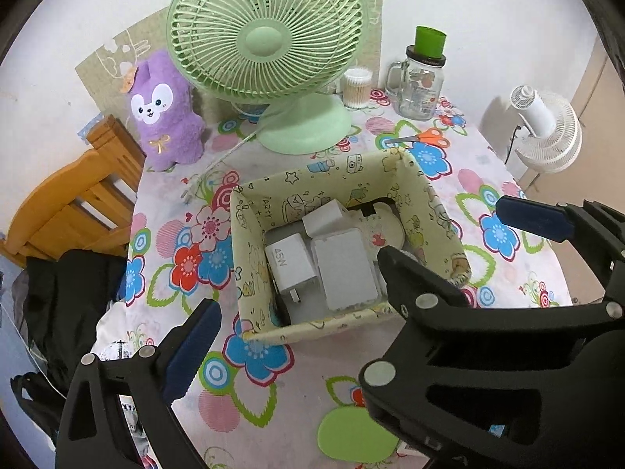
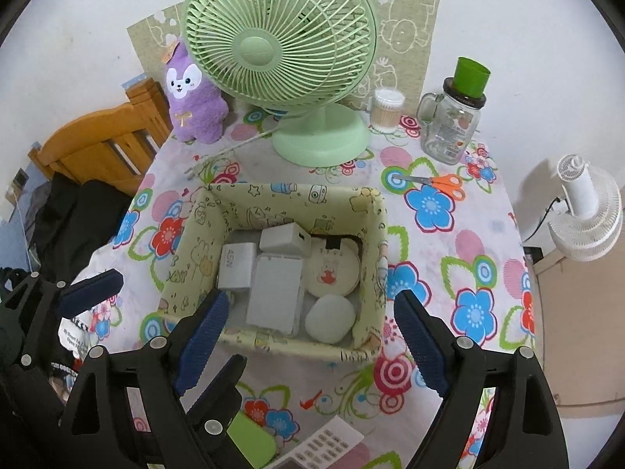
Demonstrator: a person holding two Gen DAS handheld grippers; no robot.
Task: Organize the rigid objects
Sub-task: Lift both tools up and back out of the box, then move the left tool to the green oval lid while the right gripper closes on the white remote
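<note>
A pale yellow cartoon-print fabric box (image 1: 273,195) (image 2: 273,199) stands mid-table. Inside lie a white 45W charger (image 1: 289,265) (image 2: 236,265), a flat white case (image 1: 343,273) (image 2: 275,297), a white cube adapter (image 1: 322,217) (image 2: 283,238), a round cream disc with a bunny face (image 2: 332,273) and a round white puck (image 2: 330,318). My left gripper (image 1: 312,324) (image 2: 177,316) hangs open over the box's near left corner, empty. My right gripper (image 2: 310,299) (image 1: 449,230) is open above the box's near edge, empty. The two grippers overlap.
A green desk fan (image 1: 269,39), purple plush (image 1: 164,117), cotton swab jar (image 1: 356,88), glass mug-jar with a green cup (image 1: 420,86) and orange scissors (image 1: 427,137) line the back. A light green item (image 2: 250,441) and a white keypad (image 2: 324,445) lie near the front. A wooden chair (image 1: 78,199) stands left.
</note>
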